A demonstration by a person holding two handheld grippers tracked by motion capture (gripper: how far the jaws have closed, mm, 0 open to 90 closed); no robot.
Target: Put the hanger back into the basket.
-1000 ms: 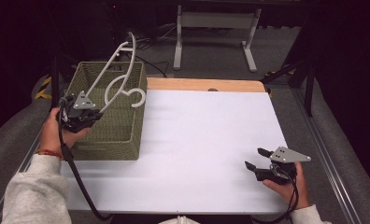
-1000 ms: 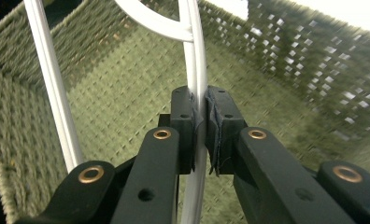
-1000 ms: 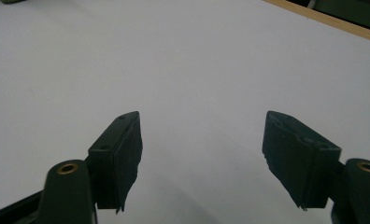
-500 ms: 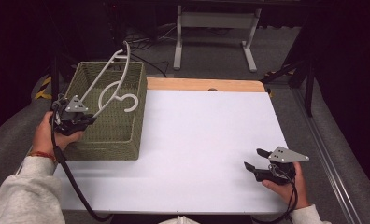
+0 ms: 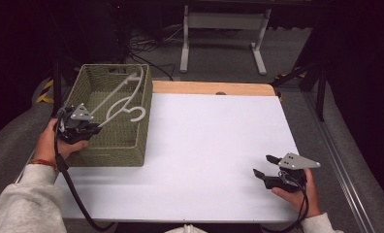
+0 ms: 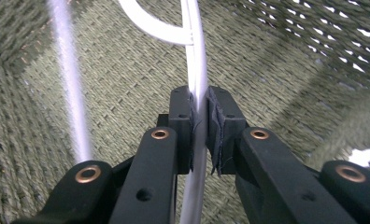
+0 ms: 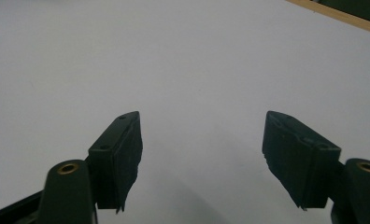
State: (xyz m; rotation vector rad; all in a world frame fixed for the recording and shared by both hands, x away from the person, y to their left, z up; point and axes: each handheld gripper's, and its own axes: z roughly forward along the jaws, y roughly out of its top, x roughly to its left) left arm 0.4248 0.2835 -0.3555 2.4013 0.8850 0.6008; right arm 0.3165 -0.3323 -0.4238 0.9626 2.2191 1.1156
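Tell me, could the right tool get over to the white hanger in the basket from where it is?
Probably yes. The right tool is open, holds nothing, and only bare white table lies between it and the green basket. The hanger is far across, though, and the left tool is already clamped on it.

**Bright table, pitch-black room**

Overhead light hits the white tabletop (image 5: 214, 145) hard, and everything behind it drops into near-black. Soft shadows sit under the right gripper (image 5: 265, 166) and beside the basket (image 5: 110, 145). In the left gripper view the white hanger (image 6: 197, 70) is blown out and blurry up close. Overall grainy and low-res.
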